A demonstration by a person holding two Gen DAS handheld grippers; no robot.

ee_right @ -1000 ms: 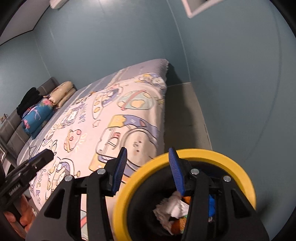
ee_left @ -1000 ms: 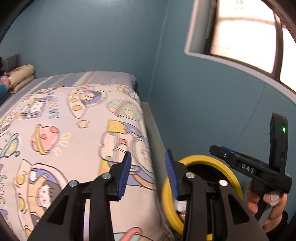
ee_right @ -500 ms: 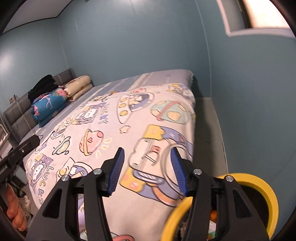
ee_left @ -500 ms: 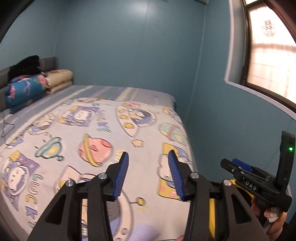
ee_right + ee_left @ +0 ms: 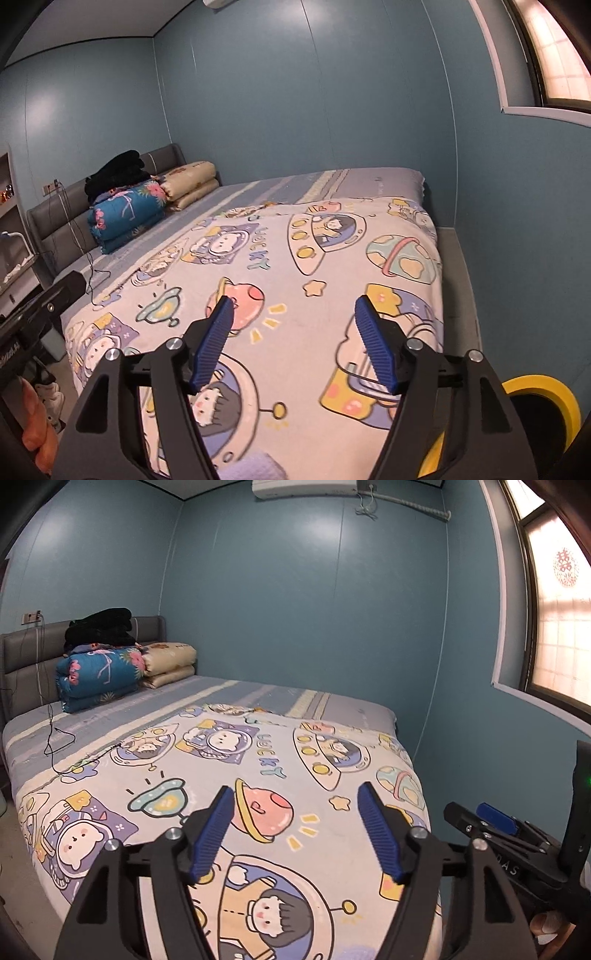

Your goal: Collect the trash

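Yellow-rimmed black trash bin has slid to the frame edge; both released grippers, left and right, now face the cartoon-print bedspread, seeking trash.

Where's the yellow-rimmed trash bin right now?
In the right wrist view, the yellow-rimmed trash bin sits at the bottom right corner, on the floor between the bed's near corner and the blue wall.
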